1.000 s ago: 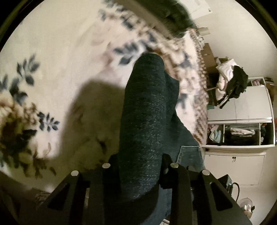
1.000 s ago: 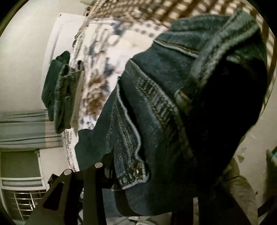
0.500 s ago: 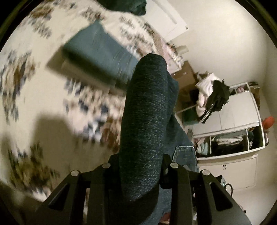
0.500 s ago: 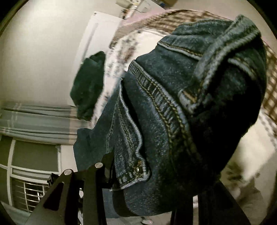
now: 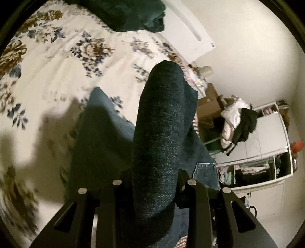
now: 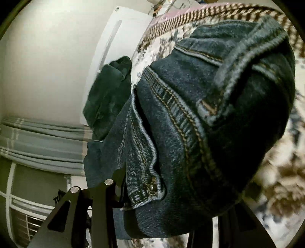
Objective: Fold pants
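Note:
Dark blue jeans (image 5: 158, 133) are held up over a bed with a floral cover (image 5: 57, 63). My left gripper (image 5: 154, 183) is shut on a thick bunch of the denim, which rises between its fingers; more of the jeans (image 5: 99, 137) hangs down to the left. My right gripper (image 6: 167, 190) is shut on the waistband end of the jeans (image 6: 200, 118), with the button and fly seam showing and the cloth draped over the right finger. The jeans hide most of both grippers' fingers.
A pile of dark green clothes (image 5: 133, 13) lies at the far end of the bed; it also shows in the right wrist view (image 6: 108, 95). A white cabinet with a heap of clothes (image 5: 240, 122) stands beside the bed. Curtains (image 6: 42, 141) hang at the left.
Both grippers have swung over the bed with the jeans still held. In the left view more of the jeans now hangs at the left; the right view now faces the floral cover.

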Action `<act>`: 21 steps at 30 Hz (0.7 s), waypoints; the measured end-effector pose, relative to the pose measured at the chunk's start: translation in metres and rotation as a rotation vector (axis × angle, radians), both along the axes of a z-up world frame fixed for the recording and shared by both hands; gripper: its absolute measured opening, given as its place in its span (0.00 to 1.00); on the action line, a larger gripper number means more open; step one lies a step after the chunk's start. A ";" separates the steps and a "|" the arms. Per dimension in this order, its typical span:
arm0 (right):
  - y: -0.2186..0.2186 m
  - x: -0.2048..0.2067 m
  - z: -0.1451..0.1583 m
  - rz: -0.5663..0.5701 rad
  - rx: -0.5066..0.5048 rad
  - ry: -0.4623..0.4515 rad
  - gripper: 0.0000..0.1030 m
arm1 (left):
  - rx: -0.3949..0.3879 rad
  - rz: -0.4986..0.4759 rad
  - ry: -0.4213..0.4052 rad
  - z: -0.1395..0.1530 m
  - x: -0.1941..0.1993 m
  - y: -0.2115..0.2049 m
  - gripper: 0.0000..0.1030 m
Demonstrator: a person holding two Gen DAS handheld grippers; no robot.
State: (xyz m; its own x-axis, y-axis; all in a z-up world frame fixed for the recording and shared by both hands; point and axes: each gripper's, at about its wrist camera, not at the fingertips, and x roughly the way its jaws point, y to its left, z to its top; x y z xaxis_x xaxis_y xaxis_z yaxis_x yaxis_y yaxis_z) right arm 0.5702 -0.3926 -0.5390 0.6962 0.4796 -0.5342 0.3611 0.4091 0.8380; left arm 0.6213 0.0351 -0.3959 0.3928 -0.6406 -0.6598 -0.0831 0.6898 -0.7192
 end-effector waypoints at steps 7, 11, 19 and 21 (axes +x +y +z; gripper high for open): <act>0.032 0.045 -0.065 0.056 -0.022 0.092 0.40 | 0.007 0.015 0.119 -0.071 0.027 0.028 0.26; 0.035 0.036 -0.072 0.072 -0.037 0.085 0.40 | -0.016 0.007 0.109 -0.070 0.014 0.030 0.26; 0.024 0.011 -0.089 0.117 -0.017 0.186 0.53 | 0.060 -0.019 0.145 -0.070 0.011 0.031 0.42; 0.020 0.000 -0.080 0.142 -0.055 0.205 0.54 | 0.088 -0.026 0.148 -0.068 0.009 0.030 0.47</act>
